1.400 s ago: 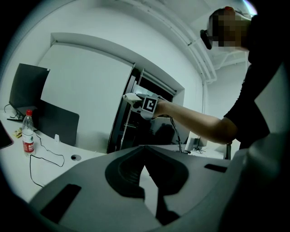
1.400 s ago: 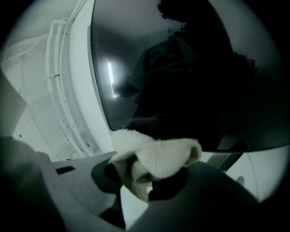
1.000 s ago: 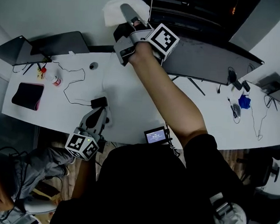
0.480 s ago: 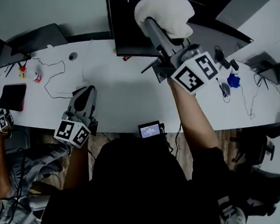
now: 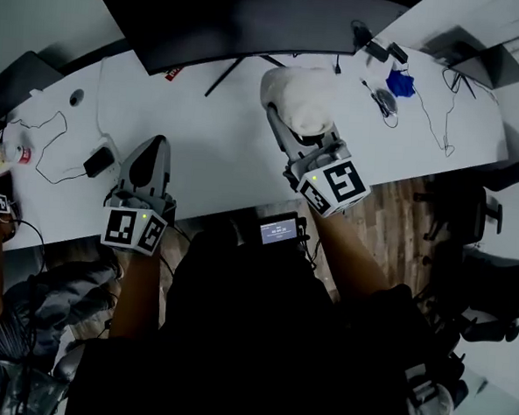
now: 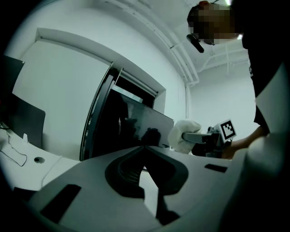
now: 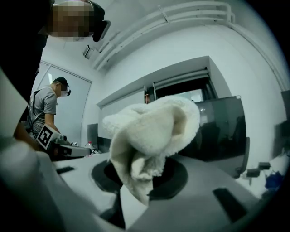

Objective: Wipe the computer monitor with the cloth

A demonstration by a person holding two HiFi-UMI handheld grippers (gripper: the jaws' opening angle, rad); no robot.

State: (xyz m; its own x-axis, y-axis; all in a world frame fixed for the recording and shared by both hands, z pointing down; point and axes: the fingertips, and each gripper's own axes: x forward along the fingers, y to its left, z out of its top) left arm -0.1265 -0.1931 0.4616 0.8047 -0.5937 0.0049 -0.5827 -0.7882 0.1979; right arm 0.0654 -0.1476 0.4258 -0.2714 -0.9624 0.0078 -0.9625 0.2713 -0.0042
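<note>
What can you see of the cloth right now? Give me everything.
The cloth is white and fluffy, like terry or fleece, bunched into a soft wad with folds rather than spread flat. The right gripper is shut on its lower folds, and the bulk billows past the jaw tips. It is held above the white desk, in front of the dark monitor, seemingly not touching the screen. Nothing else touches it.

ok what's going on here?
A person holds a hand-held gripper in each hand at a white desk. The right hand-held gripper is shut on a white cloth, held above the desk in front of the monitor; the cloth does not appear to touch the screen. The left hand-held gripper is shut on nothing, low over the desk.
</note>
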